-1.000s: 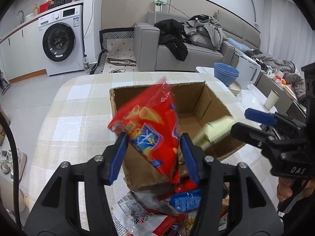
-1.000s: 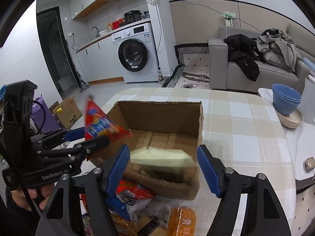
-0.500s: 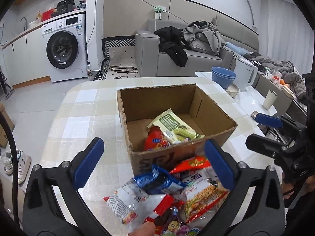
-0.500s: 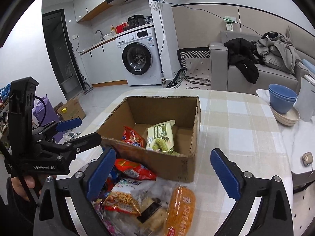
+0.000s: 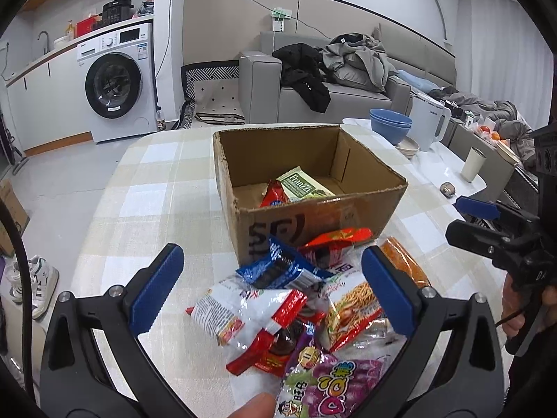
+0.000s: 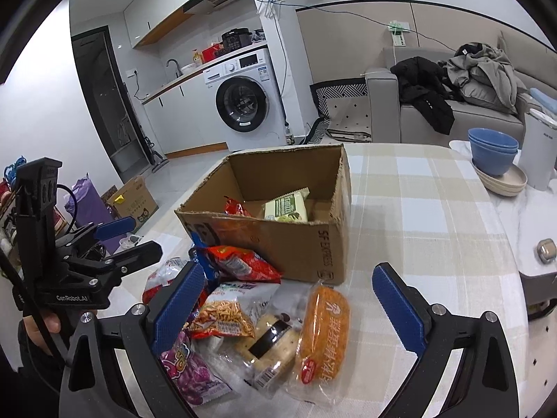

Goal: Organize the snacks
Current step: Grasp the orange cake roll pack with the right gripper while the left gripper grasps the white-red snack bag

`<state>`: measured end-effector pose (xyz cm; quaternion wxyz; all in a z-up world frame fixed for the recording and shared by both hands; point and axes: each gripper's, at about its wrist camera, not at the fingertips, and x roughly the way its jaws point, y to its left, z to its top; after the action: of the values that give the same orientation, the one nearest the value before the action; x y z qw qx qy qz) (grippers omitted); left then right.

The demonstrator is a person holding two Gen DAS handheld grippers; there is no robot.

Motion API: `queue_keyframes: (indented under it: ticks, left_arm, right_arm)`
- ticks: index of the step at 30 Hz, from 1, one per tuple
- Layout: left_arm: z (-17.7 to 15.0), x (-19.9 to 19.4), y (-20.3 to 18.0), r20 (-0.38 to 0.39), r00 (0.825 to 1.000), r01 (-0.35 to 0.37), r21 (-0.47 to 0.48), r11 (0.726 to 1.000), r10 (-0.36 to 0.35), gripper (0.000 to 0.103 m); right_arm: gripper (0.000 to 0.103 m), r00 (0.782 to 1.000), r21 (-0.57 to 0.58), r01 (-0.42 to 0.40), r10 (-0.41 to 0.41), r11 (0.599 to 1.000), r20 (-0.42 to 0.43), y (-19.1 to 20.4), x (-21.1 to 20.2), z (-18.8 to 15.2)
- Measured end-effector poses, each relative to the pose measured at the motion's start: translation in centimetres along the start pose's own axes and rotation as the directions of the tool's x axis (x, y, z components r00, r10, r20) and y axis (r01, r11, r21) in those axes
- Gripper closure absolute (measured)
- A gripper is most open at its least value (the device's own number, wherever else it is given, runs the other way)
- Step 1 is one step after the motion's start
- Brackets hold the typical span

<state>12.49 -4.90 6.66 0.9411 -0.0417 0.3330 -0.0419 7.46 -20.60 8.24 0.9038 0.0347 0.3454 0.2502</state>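
Cardboard box [image 5: 313, 188] on the checked desk [image 5: 139, 188] holds two snacks — a red bag [image 5: 273, 193] and a green wafer pack [image 5: 304, 186]. Roughly eight packets [image 6: 243, 317] remain piled just in front, so sorting looks barely begun. Left hand-held gripper [image 5: 268, 292] and right hand-held gripper [image 6: 289, 306] gape wide, empty.

Home, washing machine [image 5: 115, 87], sofa [image 5: 348, 94]
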Motion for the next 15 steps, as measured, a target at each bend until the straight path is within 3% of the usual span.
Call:
queue_keyframes:
  ticks: [15]
  left_arm:
    - [-4.3, -2.1, 2.2, -0.024, 1.0, -0.012, -0.032, 0.999, 0.011, 0.001]
  right_arm:
    - [0.004, 0.998, 0.032, 0.003, -0.001, 0.999, -0.059, -0.7, -0.3, -4.0]
